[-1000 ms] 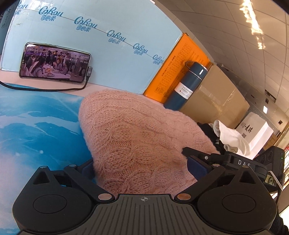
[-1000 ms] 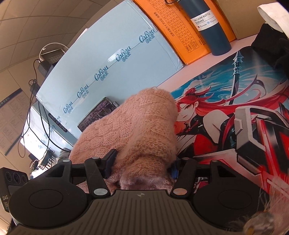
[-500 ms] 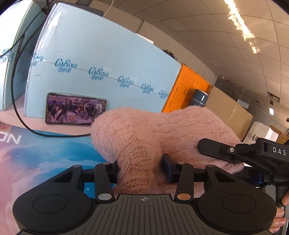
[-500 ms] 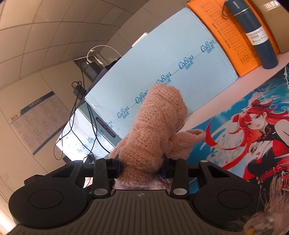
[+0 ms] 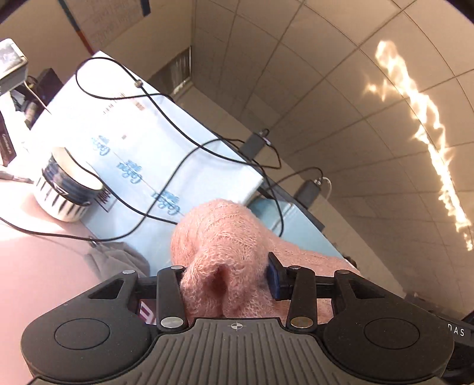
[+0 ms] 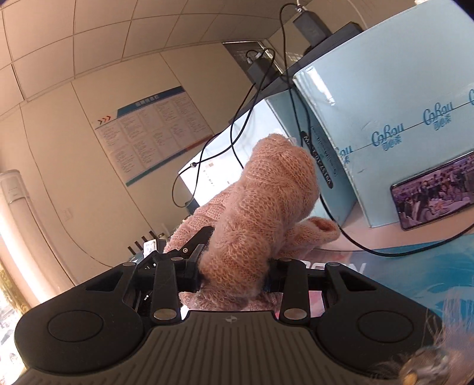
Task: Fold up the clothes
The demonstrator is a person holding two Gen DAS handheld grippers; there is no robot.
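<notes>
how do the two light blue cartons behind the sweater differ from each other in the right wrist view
The near carton shows its full front with a line of blue logos; the far carton is mostly hidden behind the pink sweater and shows a pale, glare-washed face. A phone leans against the near carton; none shows against the far one. A black adapter sits atop the near carton. Both are light blue with black cables draped over them.

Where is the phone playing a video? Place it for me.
In the right wrist view, the black phone playing a video leans against the pale blue printed box at the right edge, right of the pink knitted sweater.
</notes>
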